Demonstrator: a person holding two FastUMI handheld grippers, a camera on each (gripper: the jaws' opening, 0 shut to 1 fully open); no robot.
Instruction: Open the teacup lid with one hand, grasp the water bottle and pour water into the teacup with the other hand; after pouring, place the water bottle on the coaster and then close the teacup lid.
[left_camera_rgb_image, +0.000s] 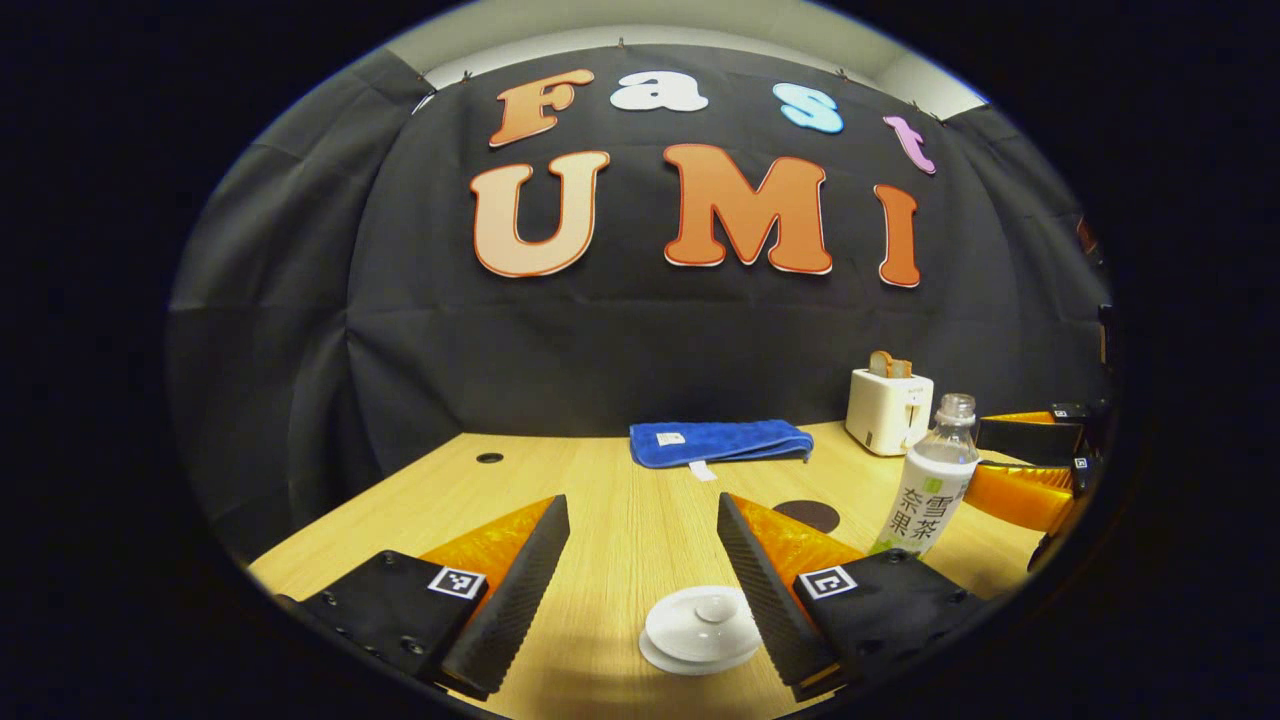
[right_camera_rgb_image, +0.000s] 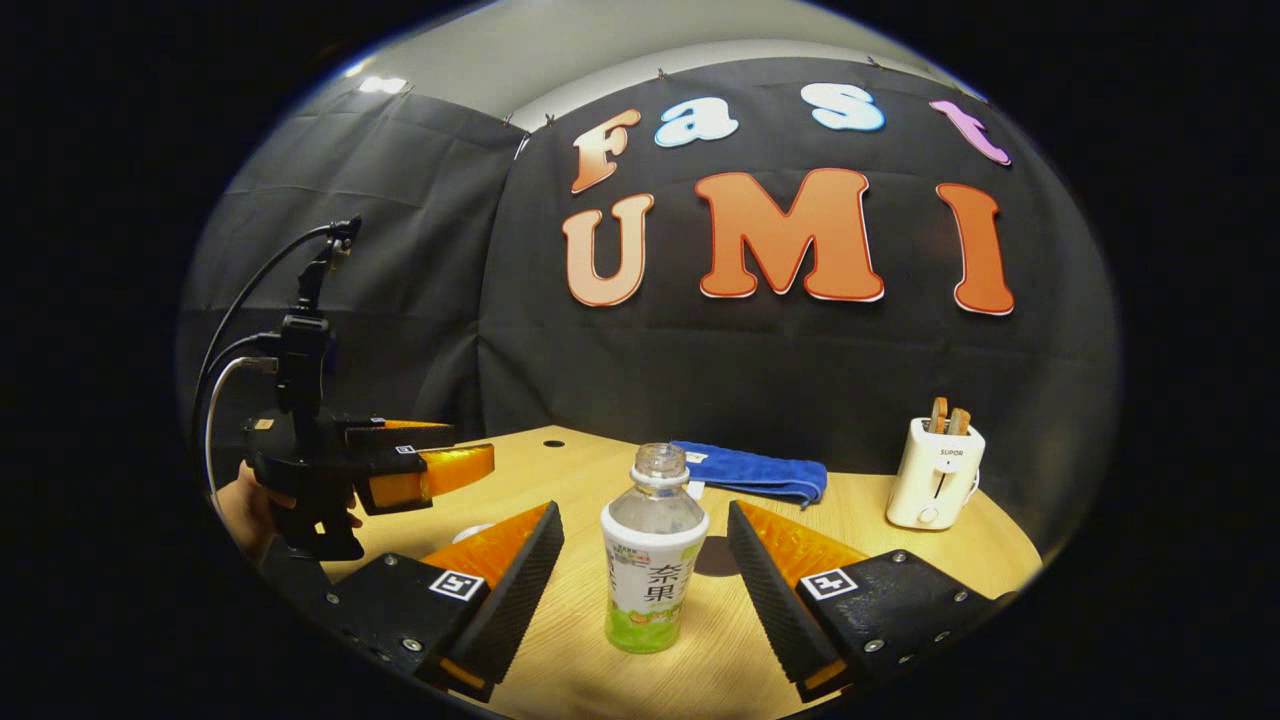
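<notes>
Fingers of my left gripper stand spread in the left gripper view, holding nothing, with the white lid on the table between them, nearer the right finger. Lid is on the teacup; its small knob faces up. I judge glazed ceramic: hard, slick, brittle, light. Best hold is the knob, pinched squarely and lifted straight up; a skewed pinch could let it slip or chip. Bottle stands upright to the right, cap off, with the dark coaster just left of its base. Right gripper waits beyond the bottle at the right edge. Blue towel and toaster sit far on the table.

Right gripper view: my right gripper fingers are also apart and empty, the bottle upright between them, touching neither. Thin clear plastic, I judge: it will dent under a hard squeeze, and with no cap a squeeze could push water out. The fill level I cannot tell, so weight is uncertain. Grip the labelled mid-body, firm but not crushing. Left gripper shows at the left, held by a hand.
</notes>
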